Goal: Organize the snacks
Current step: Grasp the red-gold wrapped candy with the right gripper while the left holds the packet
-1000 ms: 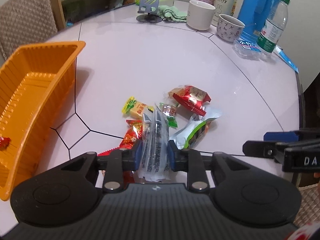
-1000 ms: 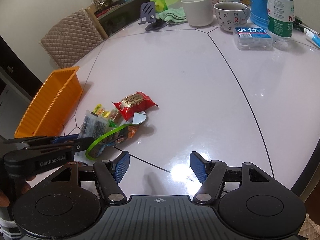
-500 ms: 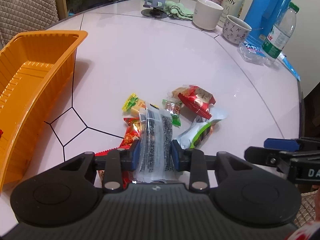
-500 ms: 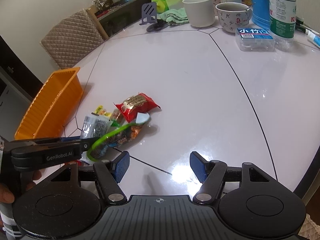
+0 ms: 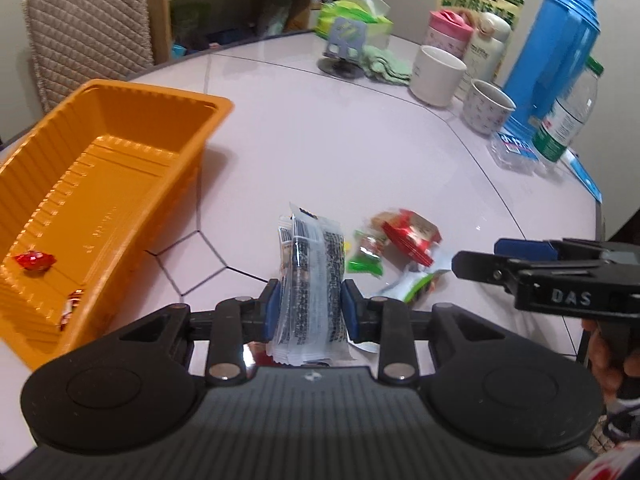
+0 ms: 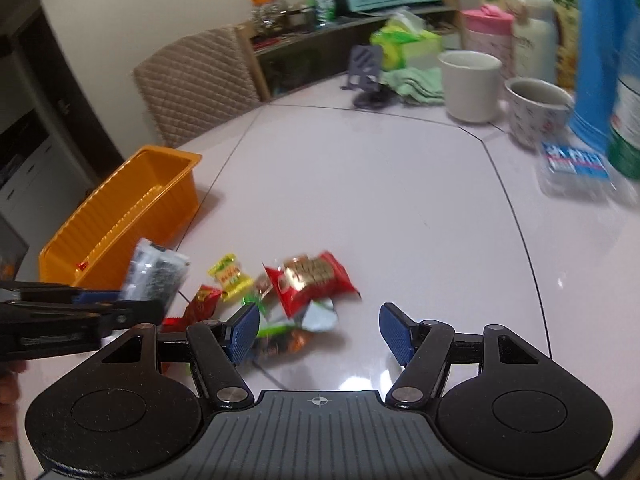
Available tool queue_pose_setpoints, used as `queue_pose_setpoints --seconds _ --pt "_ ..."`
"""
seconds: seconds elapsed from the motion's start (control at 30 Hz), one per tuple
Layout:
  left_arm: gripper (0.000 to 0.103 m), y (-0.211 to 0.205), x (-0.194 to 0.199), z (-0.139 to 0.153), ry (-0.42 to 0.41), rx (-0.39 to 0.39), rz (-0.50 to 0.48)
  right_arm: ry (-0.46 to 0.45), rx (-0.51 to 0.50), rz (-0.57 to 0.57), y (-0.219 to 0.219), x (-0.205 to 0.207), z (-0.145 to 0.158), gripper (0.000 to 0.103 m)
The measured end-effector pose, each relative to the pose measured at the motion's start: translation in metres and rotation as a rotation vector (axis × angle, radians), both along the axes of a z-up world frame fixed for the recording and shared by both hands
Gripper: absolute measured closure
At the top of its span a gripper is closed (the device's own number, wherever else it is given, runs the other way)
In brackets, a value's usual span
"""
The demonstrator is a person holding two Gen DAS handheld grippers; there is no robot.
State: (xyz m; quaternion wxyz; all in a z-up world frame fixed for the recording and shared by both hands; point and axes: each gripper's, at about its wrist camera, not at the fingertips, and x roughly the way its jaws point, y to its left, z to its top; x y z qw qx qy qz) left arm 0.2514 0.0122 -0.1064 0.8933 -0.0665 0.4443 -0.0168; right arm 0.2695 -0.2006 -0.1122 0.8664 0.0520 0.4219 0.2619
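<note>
The left tongs (image 5: 308,304) pinch a clear crinkly plastic packet (image 5: 314,276) printed with dense black text, one blue ribbed pad on each long side. The packet is flat and oblong, lifted off the table and sticking forward past the fingertips. These tongs tilt steeply down toward the table (image 5: 340,152).

The right tongs (image 6: 318,334) stand about half open with nothing between their blue pads (image 6: 394,332), angled down over the near edge of the table. A hand (image 5: 608,356) grips their handle at the right edge of the left view.

Just beyond the right tongs lies a loose heap of snacks: a glossy red pouch (image 6: 312,280), a small yellow packet (image 6: 230,278), a red wrapper (image 6: 204,300) and a green and silver pouch (image 6: 296,320), touching or overlapping one another.

At the table's left edge sits a long orange plastic tray (image 5: 120,148) with ribbed walls and rounded corners, holding a small red sweet (image 5: 34,260). Bare glossy table with thin dark seam lines lies between tray and heap.

The middle of the pale table is open. Along its far edge stand a white mug (image 5: 438,76), a patterned cup (image 5: 486,112), a blue flask (image 5: 556,48) and a water bottle (image 5: 568,120).
</note>
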Motion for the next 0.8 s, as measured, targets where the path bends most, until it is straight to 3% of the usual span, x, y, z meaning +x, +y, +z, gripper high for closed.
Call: queue_pose_setpoints --seconds 0.2,0.6,0.67,0.8 --pt "0.074 0.013 -0.001 0.004 -0.007 0.008 0.044 -0.035 -0.038 0.098 0.018 0.025 -0.009 0.036" --pt "0.074 0.025 -0.003 0.004 0.001 0.009 0.075 -0.017 -0.134 0.234 0.044 0.048 -0.037 0.037" --pt "0.074 0.026 -0.004 0.005 0.002 0.01 0.079 -0.033 -0.159 0.246 0.047 0.046 -0.038 0.053" --pt "0.074 0.027 -0.004 0.005 0.002 0.011 0.084 -0.061 -0.182 0.246 0.046 0.043 -0.037 0.058"
